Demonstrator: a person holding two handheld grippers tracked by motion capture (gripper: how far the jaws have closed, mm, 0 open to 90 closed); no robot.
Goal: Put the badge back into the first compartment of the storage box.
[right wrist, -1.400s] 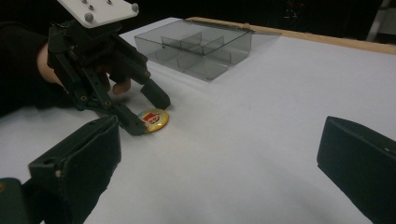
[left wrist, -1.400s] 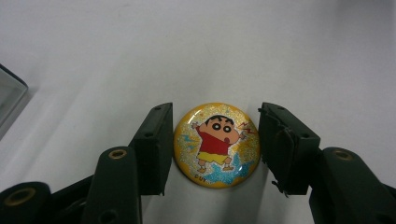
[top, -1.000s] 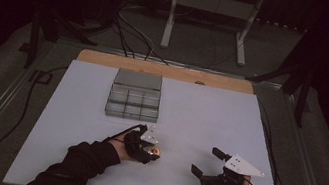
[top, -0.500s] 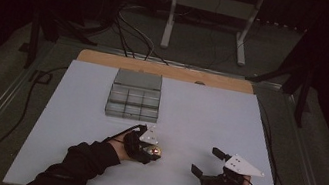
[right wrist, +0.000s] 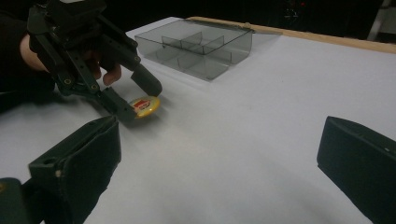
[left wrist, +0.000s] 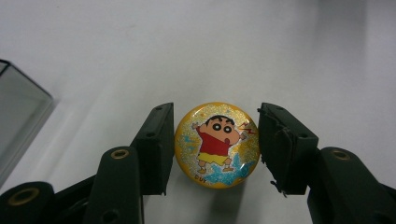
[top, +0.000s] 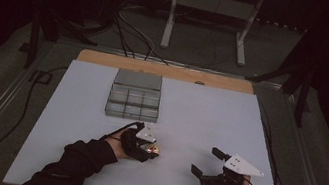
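A round yellow badge (left wrist: 217,144) with a cartoon child in a red shirt lies flat on the white table top (top: 209,115). My left gripper (top: 152,151) is shut on the badge (top: 155,150), one black pad against each side of its rim. In the right gripper view the left gripper (right wrist: 140,100) slants down onto the badge (right wrist: 144,105). My right gripper (top: 205,161) rests near the front right of the table, open, with only bare table between its pads (right wrist: 79,163).
A grey see-through compartment box (top: 134,98) stands behind the left gripper, with its lid folded back; its corner (left wrist: 18,116) shows at the left of the left gripper view. A wooden strip (top: 166,70) runs along the table's far edge.
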